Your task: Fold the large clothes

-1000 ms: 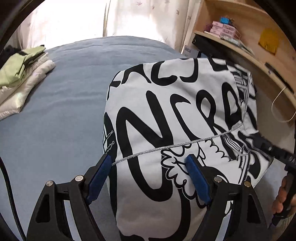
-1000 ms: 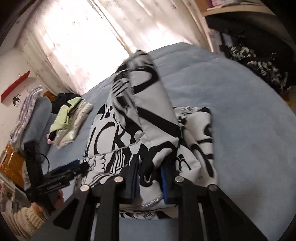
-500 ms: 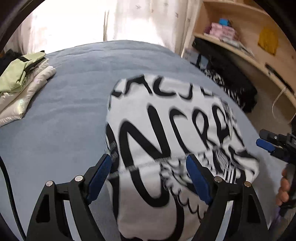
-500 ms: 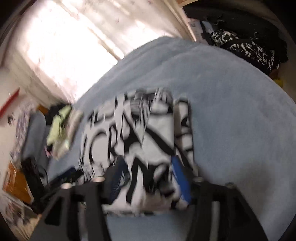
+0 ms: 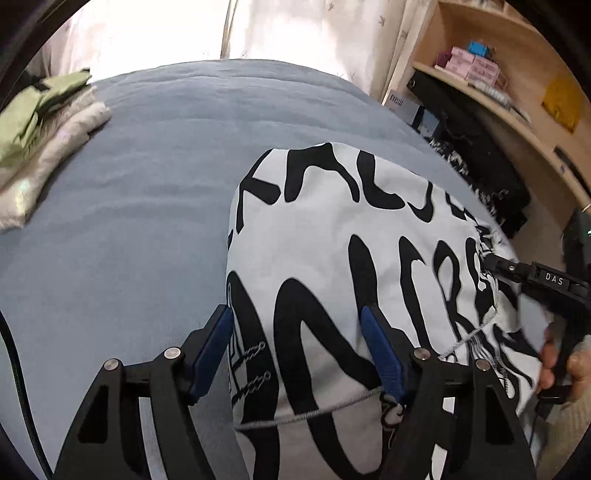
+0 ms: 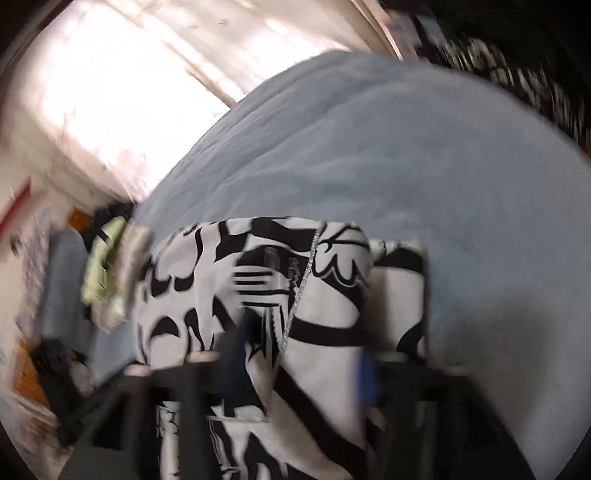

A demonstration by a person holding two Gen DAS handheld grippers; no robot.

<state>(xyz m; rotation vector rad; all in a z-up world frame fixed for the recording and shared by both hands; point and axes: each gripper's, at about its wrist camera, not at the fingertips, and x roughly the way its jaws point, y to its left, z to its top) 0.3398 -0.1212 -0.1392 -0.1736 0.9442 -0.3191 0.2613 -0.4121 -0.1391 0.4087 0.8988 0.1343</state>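
The raised flap of the printed garment has been dropped flat onto the blue bed. The left gripper is closing, unclamped, over the cloth; the right gripper is blurred, closing, apparently released.

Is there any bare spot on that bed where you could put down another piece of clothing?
Yes: the blue bed cover lies bare between the folded pile and the black-and-white garment, and beyond the garment toward the curtain. The shelf side looks crowded.

Blue-covered bed, bright curtained window, wooden shelves alongside.
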